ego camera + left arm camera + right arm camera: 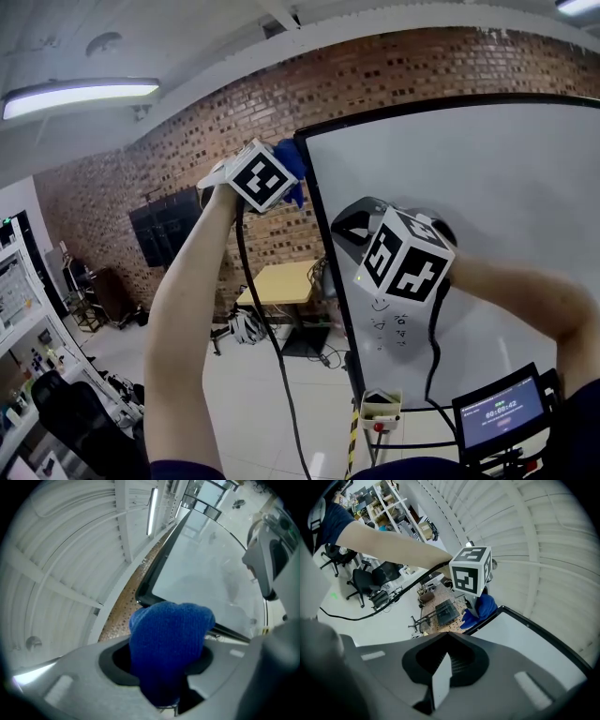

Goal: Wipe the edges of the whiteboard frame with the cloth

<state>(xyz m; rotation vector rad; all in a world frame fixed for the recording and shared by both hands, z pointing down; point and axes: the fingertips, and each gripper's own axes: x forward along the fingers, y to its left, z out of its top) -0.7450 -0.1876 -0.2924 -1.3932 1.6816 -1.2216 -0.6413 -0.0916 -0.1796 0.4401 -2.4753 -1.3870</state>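
Beside the top-left corner of the whiteboard frame [163,556], your left gripper [161,665] clamps the blue cloth [171,630]; the top edge runs rightward. Your right gripper [443,667] is closed, empty.

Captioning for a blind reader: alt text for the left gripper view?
The left gripper clamps a bunched blue cloth, close to a corner of the whiteboard's black frame; white ceiling panels fill the left side.

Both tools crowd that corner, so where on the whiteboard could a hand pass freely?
The whiteboard is bare at upper right, between the top frame edge and the right gripper. Crowded: the top-left corner, where the left gripper holds the blue cloth, and the left side by the right gripper.
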